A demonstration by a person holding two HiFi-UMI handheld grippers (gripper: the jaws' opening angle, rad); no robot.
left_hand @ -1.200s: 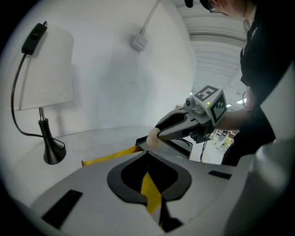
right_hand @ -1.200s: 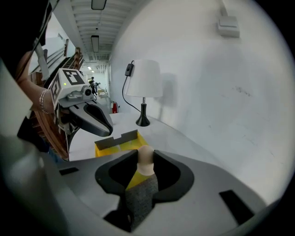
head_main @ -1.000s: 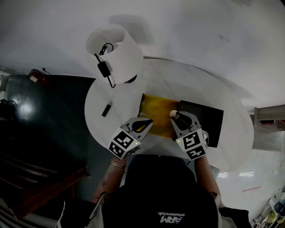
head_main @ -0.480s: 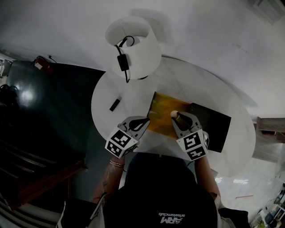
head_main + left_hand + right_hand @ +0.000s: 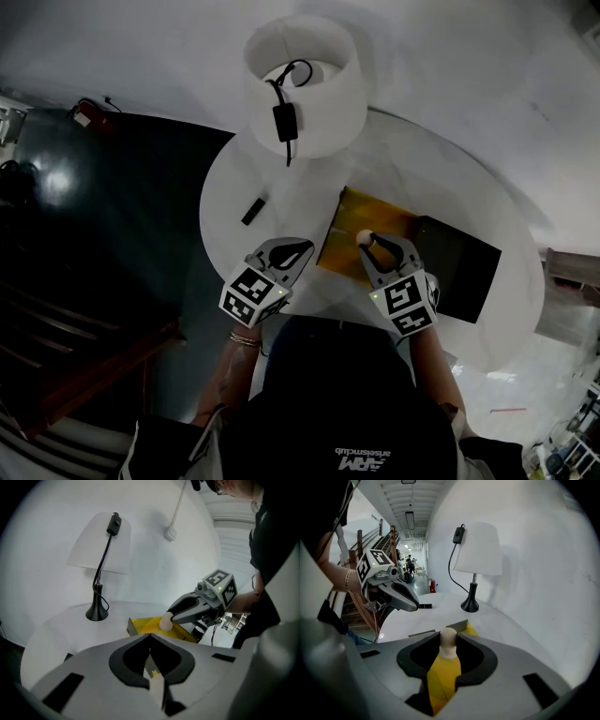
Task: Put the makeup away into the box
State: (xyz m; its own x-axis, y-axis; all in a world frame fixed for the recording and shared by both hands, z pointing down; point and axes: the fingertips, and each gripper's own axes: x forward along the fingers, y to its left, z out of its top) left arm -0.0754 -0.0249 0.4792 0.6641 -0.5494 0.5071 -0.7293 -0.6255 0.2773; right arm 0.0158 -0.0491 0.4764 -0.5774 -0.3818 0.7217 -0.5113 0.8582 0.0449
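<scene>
The makeup sponge point(image 5: 448, 640) is in your right gripper point(image 5: 373, 246). The jaws are clamped on its narrow part, so the round head stands out in front of the tips. I think this hold is good, because the sponge can fall straight down when you let it go. It hangs just above the near side of the yellow box point(image 5: 349, 208), which lies open on the table point(image 5: 422, 178). Its dark lid point(image 5: 461, 267) lies touching the box on the right, out of the way. Your left gripper point(image 5: 150, 641) has its jaws together with nothing between them. It waits beside the box, probably to steady it if needed. The lamp point(image 5: 305, 84) and a small black thing point(image 5: 251, 210) stand well apart from your path.
</scene>
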